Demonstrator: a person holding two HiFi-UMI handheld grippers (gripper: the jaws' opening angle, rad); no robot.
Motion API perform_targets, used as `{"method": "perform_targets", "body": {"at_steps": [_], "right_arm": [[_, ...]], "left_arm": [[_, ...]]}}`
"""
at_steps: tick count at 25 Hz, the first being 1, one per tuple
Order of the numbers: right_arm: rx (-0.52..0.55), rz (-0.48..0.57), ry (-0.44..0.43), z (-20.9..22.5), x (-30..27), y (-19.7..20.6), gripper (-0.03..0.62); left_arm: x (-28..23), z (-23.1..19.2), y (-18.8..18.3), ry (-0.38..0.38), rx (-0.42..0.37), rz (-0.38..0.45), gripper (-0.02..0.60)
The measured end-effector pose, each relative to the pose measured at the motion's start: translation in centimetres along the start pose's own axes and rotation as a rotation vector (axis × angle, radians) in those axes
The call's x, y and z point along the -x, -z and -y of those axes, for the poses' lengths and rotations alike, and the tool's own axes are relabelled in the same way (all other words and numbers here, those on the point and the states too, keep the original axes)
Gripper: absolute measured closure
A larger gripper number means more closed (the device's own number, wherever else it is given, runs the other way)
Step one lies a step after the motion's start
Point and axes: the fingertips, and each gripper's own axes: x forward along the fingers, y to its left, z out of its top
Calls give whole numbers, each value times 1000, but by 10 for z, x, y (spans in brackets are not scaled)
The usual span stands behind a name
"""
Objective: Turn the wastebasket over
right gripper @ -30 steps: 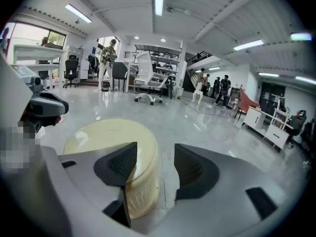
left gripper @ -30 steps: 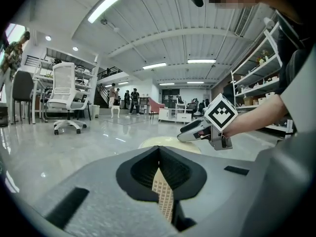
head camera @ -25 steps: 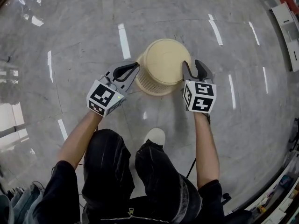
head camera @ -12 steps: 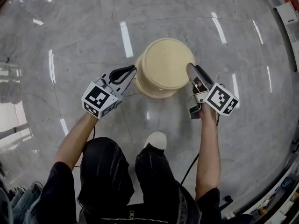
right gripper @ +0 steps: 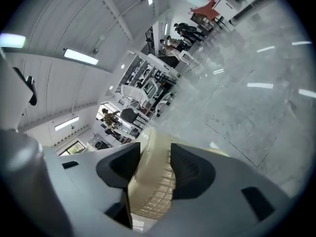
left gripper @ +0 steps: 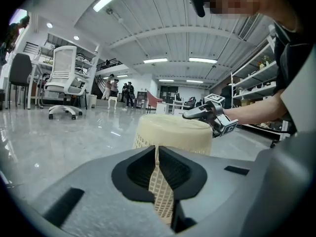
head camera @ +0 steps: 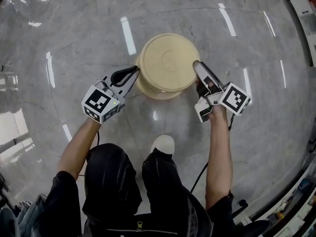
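The cream wastebasket [head camera: 165,60] stands upside down on the marble floor, solid base up and lattice wall below. My left gripper [head camera: 133,73] is shut, its tips against or just short of the basket's left wall; I cannot tell which. In the left gripper view the lattice [left gripper: 173,132] shows through the thin slit between the shut jaws of the left gripper [left gripper: 158,154]. My right gripper [head camera: 196,65], rolled onto its side, reaches over the basket's right upper edge. Its jaws are closing, and the basket's edge [right gripper: 153,181] fills the gap of the right gripper [right gripper: 150,157].
The person's white shoe [head camera: 163,144] and dark-trousered legs stand just behind the basket. A white office chair [left gripper: 64,80] and several people are far off across the hall. Shelving [head camera: 301,14] lines the right side.
My right gripper has rolled onto its side and taken the basket's upper right edge between its jaws. My left gripper has sunk a little beside the left wall, still shut.
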Motion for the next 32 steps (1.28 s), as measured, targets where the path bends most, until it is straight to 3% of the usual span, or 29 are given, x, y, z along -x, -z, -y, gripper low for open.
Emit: {"method": "perform_targets", "body": {"at_steps": [3, 7, 12, 14, 17, 21, 29, 32], "right_arm": [[12, 19, 18, 6, 3, -4, 401], [-156, 93, 55, 41, 33, -19, 411], [-222, 156, 34, 52, 50, -37, 418], [-220, 157, 26, 51, 50, -36, 421], [-209, 145, 14, 51, 49, -34, 421], [-190, 132, 14, 50, 47, -37, 422], [-164, 139, -19, 49, 47, -38, 431], [-158, 124, -31, 44, 44, -38, 431]], "left_arm": [[2, -5, 7, -6, 3, -15, 574], [-3, -8, 18, -22, 37, -46, 574], [-3, -12, 51, -28, 75, -107, 574], [0, -17, 79, -35, 134, -138, 574], [0, -22, 111, -42, 266, -150, 489], [-10, -20, 143, -32, 398, -174, 460], [-19, -14, 168, 23, 681, -142, 463], [-23, -17, 172, 18, 764, -153, 505]]}}
